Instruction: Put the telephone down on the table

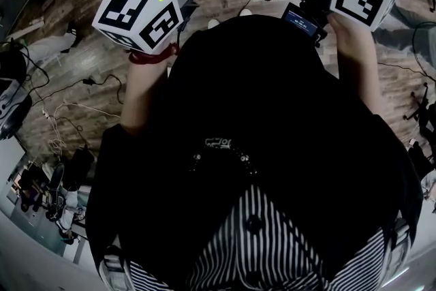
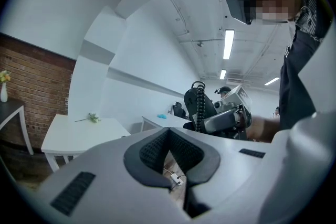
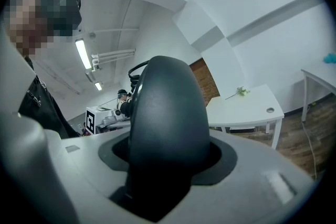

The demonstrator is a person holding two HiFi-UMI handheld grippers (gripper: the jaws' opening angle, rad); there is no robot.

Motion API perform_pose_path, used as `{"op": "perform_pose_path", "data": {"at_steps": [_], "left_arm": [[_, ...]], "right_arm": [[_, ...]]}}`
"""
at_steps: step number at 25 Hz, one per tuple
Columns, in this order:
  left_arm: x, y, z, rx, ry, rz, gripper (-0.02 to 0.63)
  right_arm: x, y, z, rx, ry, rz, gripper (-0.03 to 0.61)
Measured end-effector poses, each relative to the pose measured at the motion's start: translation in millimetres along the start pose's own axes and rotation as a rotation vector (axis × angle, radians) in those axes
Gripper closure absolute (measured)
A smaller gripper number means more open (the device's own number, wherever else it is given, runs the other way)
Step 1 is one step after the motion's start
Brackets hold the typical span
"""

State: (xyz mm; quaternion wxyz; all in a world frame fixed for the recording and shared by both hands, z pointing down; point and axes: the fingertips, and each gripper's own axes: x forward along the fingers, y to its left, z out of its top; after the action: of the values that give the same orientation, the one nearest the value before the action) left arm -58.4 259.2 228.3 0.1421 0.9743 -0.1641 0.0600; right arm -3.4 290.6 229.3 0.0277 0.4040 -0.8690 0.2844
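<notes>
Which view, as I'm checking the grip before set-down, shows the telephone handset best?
The left gripper view: it shows the telephone handset from the side with its coiled cord, held in the right gripper. The right gripper view shows only its dark bulk between the jaws; the head view catches a black scrap at the top edge.

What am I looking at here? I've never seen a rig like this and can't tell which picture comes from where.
There is no robot. A person holds a gripper in each hand, each carrying a marker cube. The head view looks down from the person's head, past their dark top, to the wooden floor. The other two views come from cameras riding on the grippers. The left gripper is shut and empty. The right gripper is shut on a black telephone with a coiled cord, held in the air. A white table stands beyond with a flower on it; the telephone is not on it yet.
</notes>
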Motion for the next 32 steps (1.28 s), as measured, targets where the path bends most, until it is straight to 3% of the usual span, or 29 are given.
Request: {"op": "perform_pose_path", "data": {"at_steps": [23, 32], "left_arm": [[34, 2, -15, -0.029, 0.056, 0.044, 0.604], [60, 8, -10, 0.001, 0.044, -0.051, 0.604]], "right_arm": [[-19, -44, -3, 0.052, -0.007, 0.037, 0.305], [-24, -63, 1, 0.052, -0.041, -0.056, 0.305]]}}
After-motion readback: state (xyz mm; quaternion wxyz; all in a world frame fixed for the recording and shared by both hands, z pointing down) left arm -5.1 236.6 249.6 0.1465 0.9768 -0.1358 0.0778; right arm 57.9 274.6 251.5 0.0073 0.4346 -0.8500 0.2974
